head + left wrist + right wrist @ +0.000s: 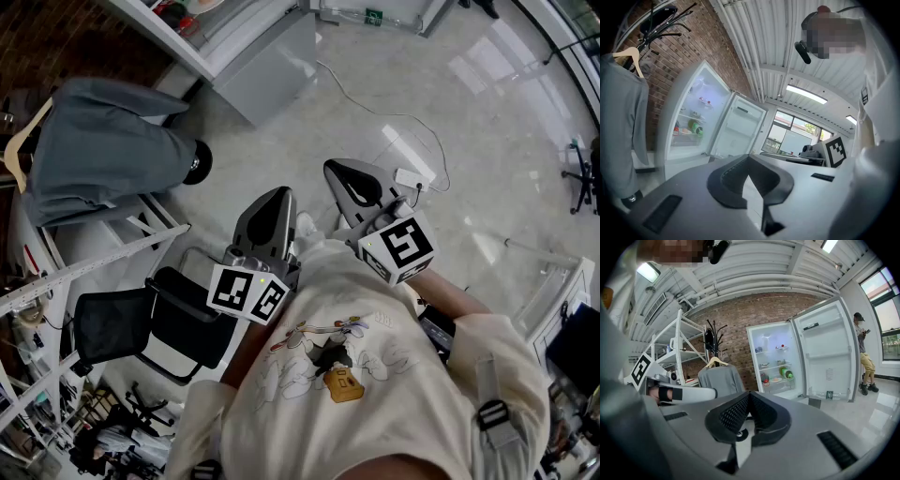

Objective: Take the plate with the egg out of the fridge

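Note:
The fridge [772,363] stands open some way off, its door [828,352] swung to the right. On a lower shelf lies a pale plate [775,379] beside a green item [787,373]; no egg can be made out at this distance. The left gripper view shows the same open fridge [691,117] with blurred shelves. Both grippers are held close to the person's chest, far from the fridge. My left gripper [278,195] is shut with nothing in it. My right gripper [336,170] also has its pads together and holds nothing.
A grey garment [103,150] hangs on a coat rack between me and the brick wall. A black chair [155,323] and a white rack [84,267] stand at my left. A white cable [403,122] runs over the floor. A person [863,352] stands beyond the fridge door.

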